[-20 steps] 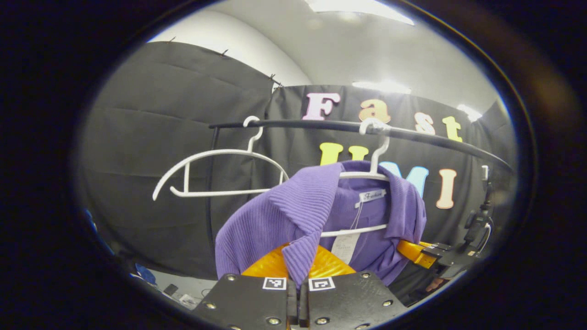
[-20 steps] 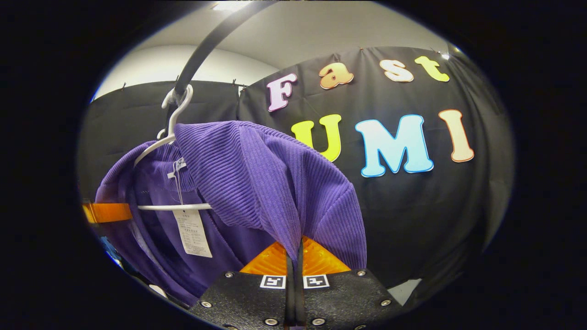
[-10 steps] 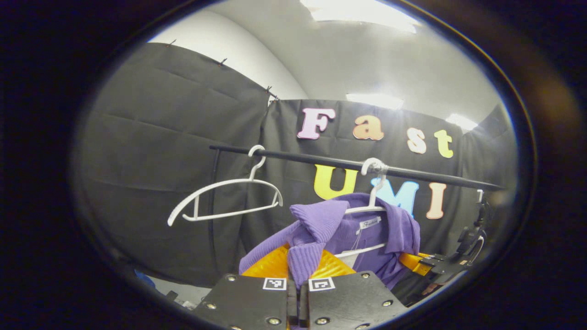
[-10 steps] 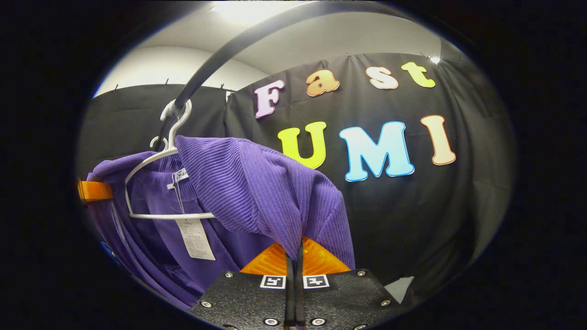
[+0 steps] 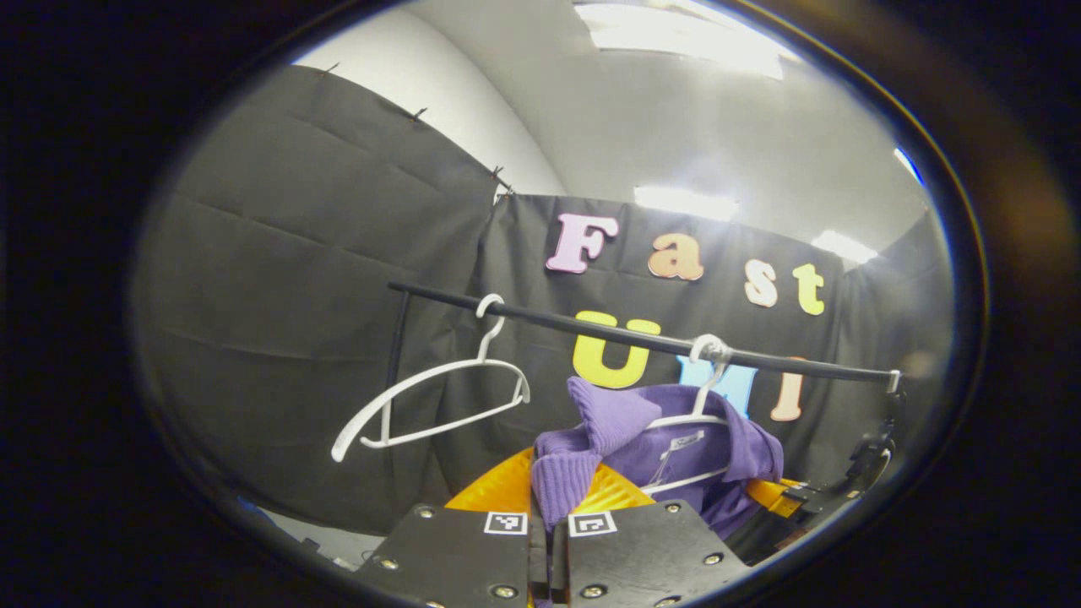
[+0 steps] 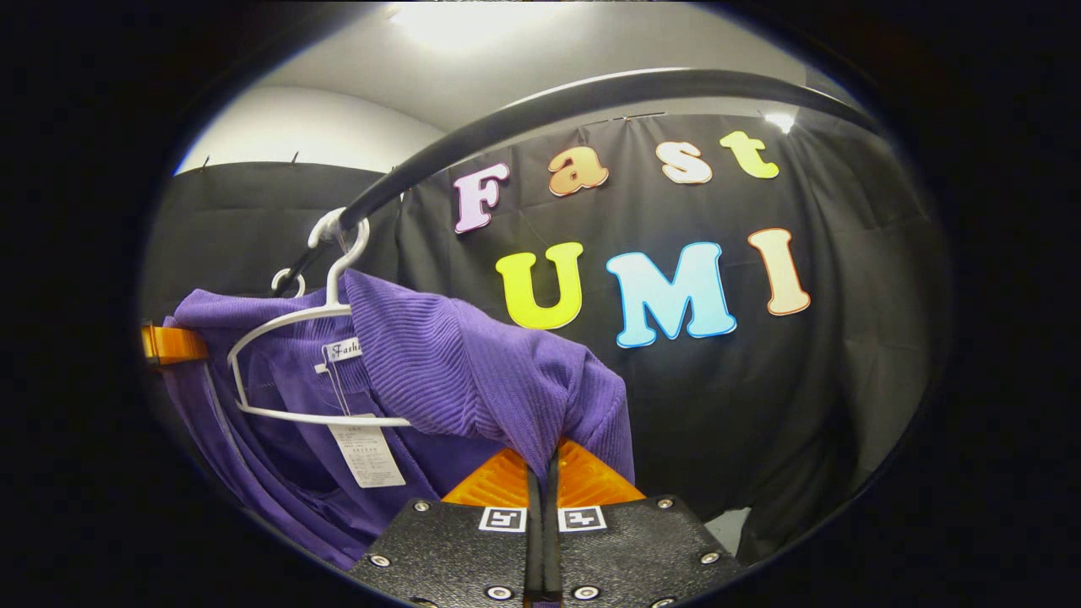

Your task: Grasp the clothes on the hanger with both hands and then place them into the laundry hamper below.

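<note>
A purple ribbed garment (image 5: 676,435) (image 6: 456,371) hangs on a white hanger (image 5: 705,397) (image 6: 317,317) from the black rail (image 5: 633,338) (image 6: 540,110). My left gripper (image 5: 549,507) is shut on a bunched fold of one shoulder of the garment. In the right gripper view, my right gripper (image 6: 542,473) is shut on the other shoulder, the cloth pinched between its fingers. The right gripper (image 5: 781,494) also shows at the lower right of the left gripper view, and the left gripper's finger (image 6: 173,344) at the left edge of the right gripper view. A paper tag (image 6: 365,454) dangles from the collar.
A second, bare white hanger (image 5: 431,397) hangs farther left on the rail, tilted. The rail's upright post (image 5: 393,380) stands behind it. Black cloth walls close the booth on all sides. A strip of pale floor (image 6: 730,528) shows low down.
Both grippers have pulled back from the rail with the shoulders held. The garment and rail look smaller and lower in the left gripper view; cloth bunches more at the left gripper.
</note>
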A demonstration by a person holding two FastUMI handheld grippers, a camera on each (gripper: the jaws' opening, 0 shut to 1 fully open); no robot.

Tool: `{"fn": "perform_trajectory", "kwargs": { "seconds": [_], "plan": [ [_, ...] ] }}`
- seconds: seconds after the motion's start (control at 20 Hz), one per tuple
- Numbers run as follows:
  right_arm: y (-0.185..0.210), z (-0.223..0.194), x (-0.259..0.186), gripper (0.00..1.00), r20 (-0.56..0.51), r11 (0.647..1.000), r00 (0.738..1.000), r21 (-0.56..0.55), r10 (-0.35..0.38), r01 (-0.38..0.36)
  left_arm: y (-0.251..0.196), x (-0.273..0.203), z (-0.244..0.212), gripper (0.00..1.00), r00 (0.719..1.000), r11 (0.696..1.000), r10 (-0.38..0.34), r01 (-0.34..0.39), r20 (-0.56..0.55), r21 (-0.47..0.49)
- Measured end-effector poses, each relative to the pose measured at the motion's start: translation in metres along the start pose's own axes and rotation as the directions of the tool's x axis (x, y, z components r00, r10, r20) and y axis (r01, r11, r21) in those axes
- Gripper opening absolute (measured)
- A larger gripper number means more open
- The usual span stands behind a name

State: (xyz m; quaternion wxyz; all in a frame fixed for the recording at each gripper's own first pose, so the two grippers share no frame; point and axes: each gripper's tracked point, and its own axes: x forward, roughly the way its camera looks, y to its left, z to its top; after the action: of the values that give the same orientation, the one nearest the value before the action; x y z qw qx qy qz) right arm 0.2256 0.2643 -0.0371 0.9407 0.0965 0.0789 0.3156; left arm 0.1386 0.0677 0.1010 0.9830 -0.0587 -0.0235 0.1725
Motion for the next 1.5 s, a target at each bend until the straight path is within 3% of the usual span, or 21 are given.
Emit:
{"fn": "perform_trajectory", "kwargs": {
  "seconds": [0.35, 0.5, 0.55, 0.65, 1.15, 1.5],
  "plan": [
    [0.043, 0.012, -0.032, 0.00, 0.042, 1.000, 0.999, -0.014, -0.013, 0.013, 0.038, 0.000, 0.025, 0.00, 1.000, 1.000, -0.021, 0.021, -0.006, 0.002],
    [0.058, 0.017, -0.040, 0.00, 0.063, 1.000, 0.998, -0.019, -0.023, 0.024, 0.059, 0.001, 0.029, 0.09, 1.000, 1.000, -0.029, 0.030, -0.011, 0.008],
    [0.061, 0.019, -0.043, 0.00, 0.069, 0.999, 0.997, -0.019, -0.027, 0.028, 0.063, 0.000, 0.029, 0.02, 0.999, 0.999, -0.039, 0.039, -0.014, 0.003],
    [0.067, 0.024, -0.046, 0.00, 0.080, 0.999, 0.996, -0.025, -0.040, 0.043, 0.072, -0.001, 0.027, 0.02, 0.998, 0.998, -0.055, 0.055, -0.018, -0.003],
    [0.078, 0.029, -0.061, 0.00, 0.108, 0.987, 0.983, -0.037, -0.150, 0.155, 0.114, 0.009, -0.024, 0.02, 0.983, 0.987, -0.159, 0.156, -0.096, -0.043],
    [0.080, 0.026, -0.071, 0.00, 0.105, 0.982, 0.978, -0.048, -0.178, 0.184, 0.120, 0.013, -0.071, 0.03, 0.968, 0.981, -0.192, 0.186, -0.163, -0.053]
  ]
}}
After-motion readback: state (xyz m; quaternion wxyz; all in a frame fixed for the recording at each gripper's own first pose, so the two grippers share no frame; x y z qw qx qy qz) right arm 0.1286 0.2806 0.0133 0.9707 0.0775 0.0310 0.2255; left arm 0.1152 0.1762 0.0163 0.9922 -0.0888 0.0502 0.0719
